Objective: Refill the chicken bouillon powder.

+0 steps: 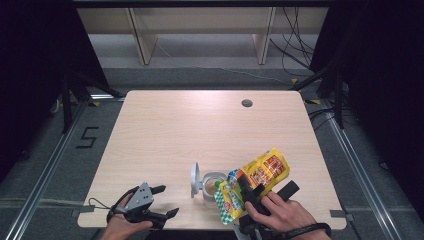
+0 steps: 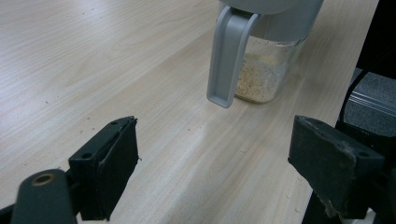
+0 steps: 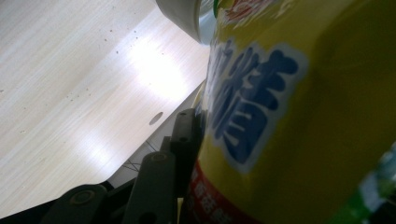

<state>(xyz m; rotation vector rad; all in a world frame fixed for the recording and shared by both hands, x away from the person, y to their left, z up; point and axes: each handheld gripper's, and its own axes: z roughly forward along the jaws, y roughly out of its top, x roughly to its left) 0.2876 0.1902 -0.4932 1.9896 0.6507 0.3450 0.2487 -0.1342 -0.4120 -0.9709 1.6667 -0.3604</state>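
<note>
Lab – black curtains [image 1: 30,60], floor rails [image 1: 47,165]

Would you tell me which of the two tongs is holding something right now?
The right tongs, clamped on the yellow snack bag tilted over the open jar. The left tongs stand open and empty beside it.

The pale wooden surface [image 1: 165,135] has a round grommet hole [image 1: 247,103] near its far right edge. On the grey floor [image 1: 50,165] to the left is a taped numeral 5 [image 1: 88,137]. Beyond the far edge stands a light shelf unit [image 1: 200,30], with black cables [image 1: 292,45] trailing at its right.
</note>
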